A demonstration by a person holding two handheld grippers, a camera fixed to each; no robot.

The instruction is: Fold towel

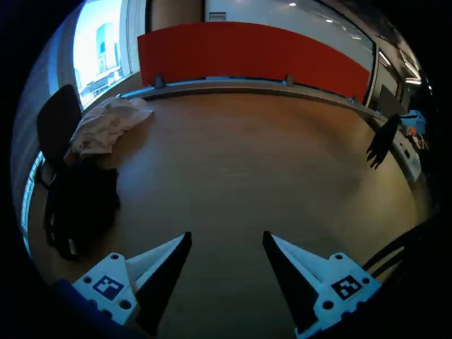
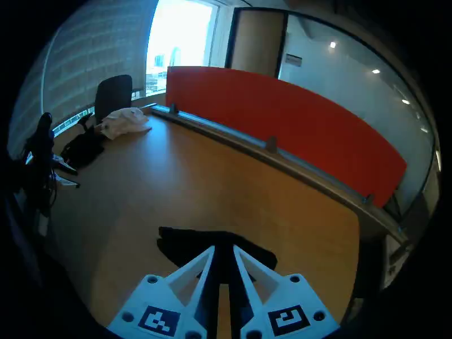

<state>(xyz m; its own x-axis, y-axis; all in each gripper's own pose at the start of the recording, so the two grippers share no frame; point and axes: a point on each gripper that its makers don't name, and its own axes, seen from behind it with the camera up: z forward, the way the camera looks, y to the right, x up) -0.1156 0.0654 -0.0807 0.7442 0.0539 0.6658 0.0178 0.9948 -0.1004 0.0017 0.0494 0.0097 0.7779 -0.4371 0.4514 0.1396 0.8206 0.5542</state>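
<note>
The right gripper (image 2: 224,248) has its fingers drawn nearly together, tips at the dark towel (image 2: 181,243) just ahead; whether it pinches cloth, I cannot tell. The left gripper (image 1: 226,234) hangs wide, holding nothing. It should take a second corner so the fold stays square. Count: one dark towel, one pale cloth heap (image 1: 107,124) far ahead-left, two grippers.

This is an office. A long wooden desk (image 1: 243,169) runs along a red divider panel (image 1: 254,53), and a dark swivel chair (image 2: 113,93) stands at its far end. A big window (image 2: 178,42) looks out on tall buildings. Recessed ceiling lights (image 2: 333,44) shine above a pale partition wall (image 2: 339,90).
</note>
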